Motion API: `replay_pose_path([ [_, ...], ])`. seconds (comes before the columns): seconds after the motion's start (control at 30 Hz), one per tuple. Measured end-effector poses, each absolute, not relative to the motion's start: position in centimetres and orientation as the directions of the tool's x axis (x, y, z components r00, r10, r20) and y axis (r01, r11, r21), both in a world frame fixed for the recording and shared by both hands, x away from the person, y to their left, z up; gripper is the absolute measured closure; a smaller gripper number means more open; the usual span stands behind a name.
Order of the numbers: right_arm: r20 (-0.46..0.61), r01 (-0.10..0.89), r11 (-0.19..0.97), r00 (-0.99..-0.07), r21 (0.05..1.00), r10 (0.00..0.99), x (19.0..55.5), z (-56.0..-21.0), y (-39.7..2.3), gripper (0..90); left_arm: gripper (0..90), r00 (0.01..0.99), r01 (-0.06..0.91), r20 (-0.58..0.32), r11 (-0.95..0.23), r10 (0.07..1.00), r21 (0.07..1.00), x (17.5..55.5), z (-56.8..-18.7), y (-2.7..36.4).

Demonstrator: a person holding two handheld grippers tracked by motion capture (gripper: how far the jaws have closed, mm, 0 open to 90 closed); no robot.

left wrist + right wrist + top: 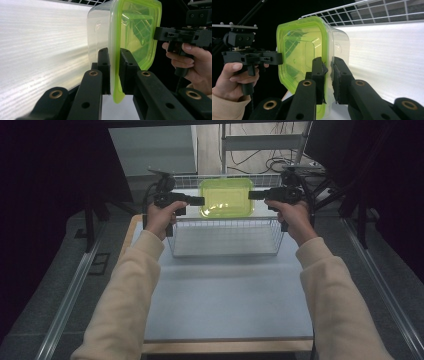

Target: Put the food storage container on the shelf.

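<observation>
High view, left to right: left gripper [196, 200] clamped on the lime-green lid rim of the clear plastic lidded container [226, 197], held level above the white wire basket [226, 238]; right gripper [256, 195] clamped on the opposite rim. Probably mid-carry; next, an even, matched lowering or lift.

Clear container [98, 32] with lime-green lid [226, 197], white wire basket [225, 240], black claws [114, 70].
</observation>
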State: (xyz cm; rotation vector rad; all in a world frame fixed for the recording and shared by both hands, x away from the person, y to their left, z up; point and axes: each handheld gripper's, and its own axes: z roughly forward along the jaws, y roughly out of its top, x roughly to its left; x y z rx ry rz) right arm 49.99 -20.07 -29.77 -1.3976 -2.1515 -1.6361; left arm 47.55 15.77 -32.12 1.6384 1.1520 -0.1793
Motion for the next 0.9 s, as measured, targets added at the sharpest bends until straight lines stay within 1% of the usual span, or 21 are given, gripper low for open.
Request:
replay_pose_path([
  [0.13, 0.561, 0.708, -0.002, -0.557, 0.706, 0.612, 50.8, -30.1, -19.9, 80.4, 80.6, 0.504, 0.755, -0.632, 0.054, 0.589, 0.653, 48.3, -32.6, 15.6],
  [0.27, 0.549, 0.711, 0.002, -0.545, 0.703, 0.634, 51.3, -30.4, -19.6, 79.9, 79.7, 0.493, 0.749, -0.611, 0.055, 0.619, 0.661, 48.6, -32.8, 15.2],
  [0.43, 0.524, 0.703, 0.011, -0.541, 0.711, 0.658, 51.8, -30.6, -19.5, 78.5, 78.1, 0.486, 0.746, -0.613, 0.070, 0.623, 0.662, 49.0, -32.9, 14.9],
  [0.57, 0.492, 0.691, 0.017, -0.532, 0.723, 0.690, 52.2, -30.8, -19.0, 75.0, 74.7, 0.469, 0.743, -0.615, 0.094, 0.635, 0.663, 49.4, -33.3, 14.6],
  [0.63, 0.458, 0.679, 0.034, -0.531, 0.734, 0.713, 52.3, -30.9, -18.7, 70.7, 71.6, 0.463, 0.740, -0.613, 0.102, 0.641, 0.665, 49.6, -33.6, 14.4],
  [0.7, 0.401, 0.659, 0.056, -0.520, 0.750, 0.754, 52.3, -31.0, -18.2, 65.6, 66.7, 0.458, 0.732, -0.602, 0.106, 0.654, 0.673, 49.8, -33.7, 14.4],
  [0.73, 0.379, 0.652, 0.068, -0.520, 0.755, 0.765, 52.3, -31.1, -18.1, 61.2, 60.9, 0.460, 0.730, -0.599, 0.105, 0.655, 0.675, 49.8, -33.8, 14.4],
  [0.83, 0.349, 0.638, 0.081, -0.518, 0.766, 0.781, 52.4, -31.3, -18.0, 50.4, 48.1, 0.456, 0.716, -0.584, 0.113, 0.671, 0.689, 49.9, -33.8, 14.5],
  [0.87, 0.332, 0.625, 0.079, -0.512, 0.776, 0.792, 52.3, -31.4, -18.0, 47.1, 41.5, 0.456, 0.712, -0.578, 0.112, 0.677, 0.693, 49.8, -33.8, 14.6],
  [0.9, 0.323, 0.620, 0.080, -0.509, 0.781, 0.798, 52.3, -31.4, -18.1, 45.2, 37.0, 0.451, 0.708, -0.568, 0.112, 0.689, 0.697, 49.8, -33.7, 14.7],
])
